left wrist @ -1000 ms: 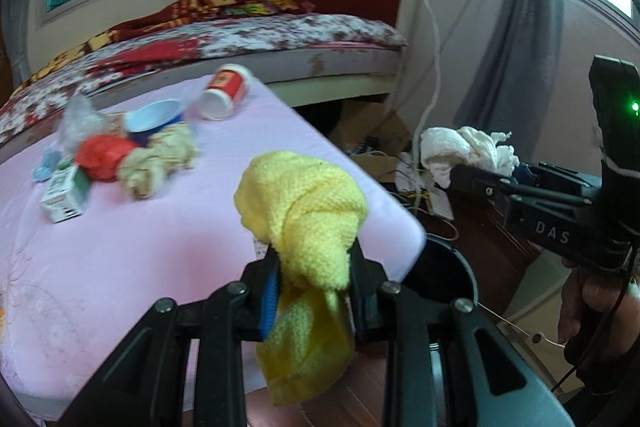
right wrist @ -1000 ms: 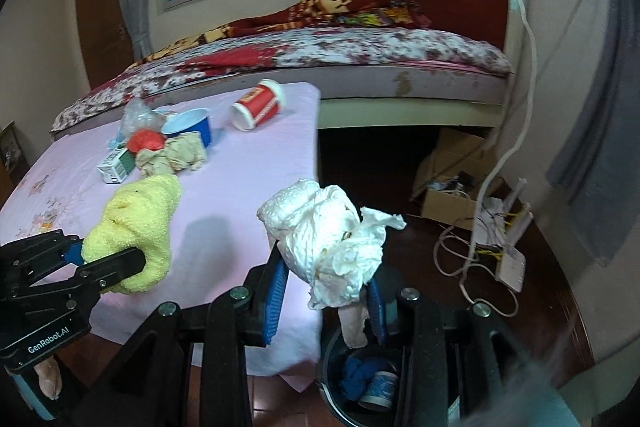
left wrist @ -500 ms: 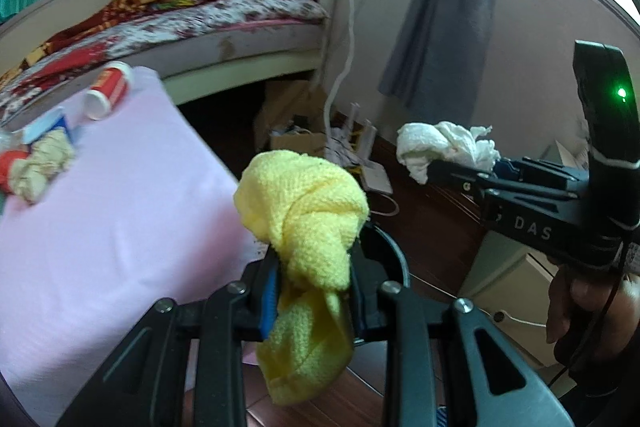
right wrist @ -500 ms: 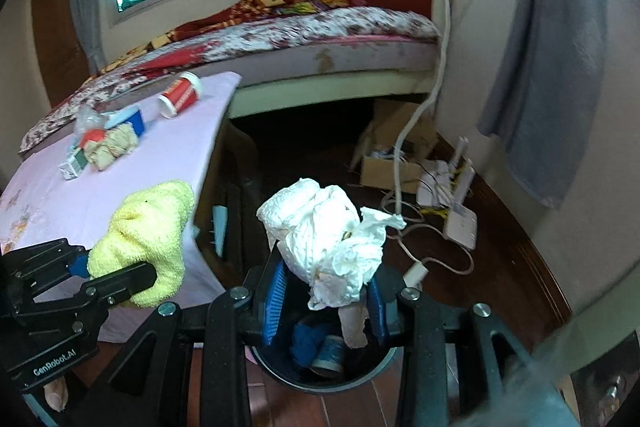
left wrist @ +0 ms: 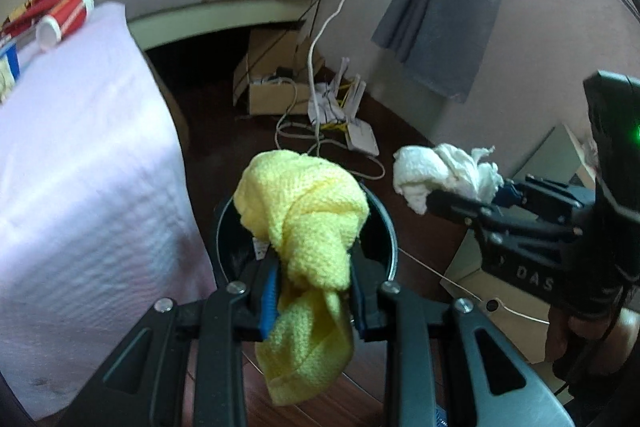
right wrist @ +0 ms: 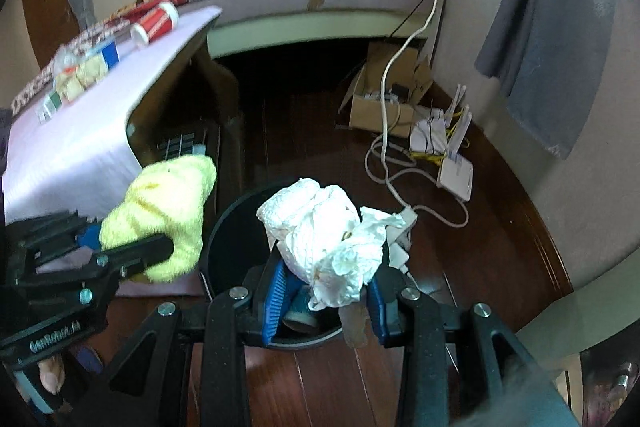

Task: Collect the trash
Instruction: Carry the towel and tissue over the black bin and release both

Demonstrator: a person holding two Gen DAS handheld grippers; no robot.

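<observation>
1. Our left gripper [left wrist: 312, 287] stays clamped on the yellow cloth [left wrist: 304, 223], and our right gripper [right wrist: 326, 291] on the white tissue wad [right wrist: 328, 231].
2. A second ago both loads hung beside the pink table [left wrist: 80, 167]; now both have swung off it and dipped toward the black bin [left wrist: 384, 227] on the floor. The cloth sits over its mouth, the wad over its rim [right wrist: 232, 219] (earlier trash already lies inside).
3. We judge the carry nearly done; letting go comes next.
4. Farther off, the red cup [right wrist: 156, 23] and other scraps [right wrist: 80, 79] remain on the table, so more trips remain.
</observation>
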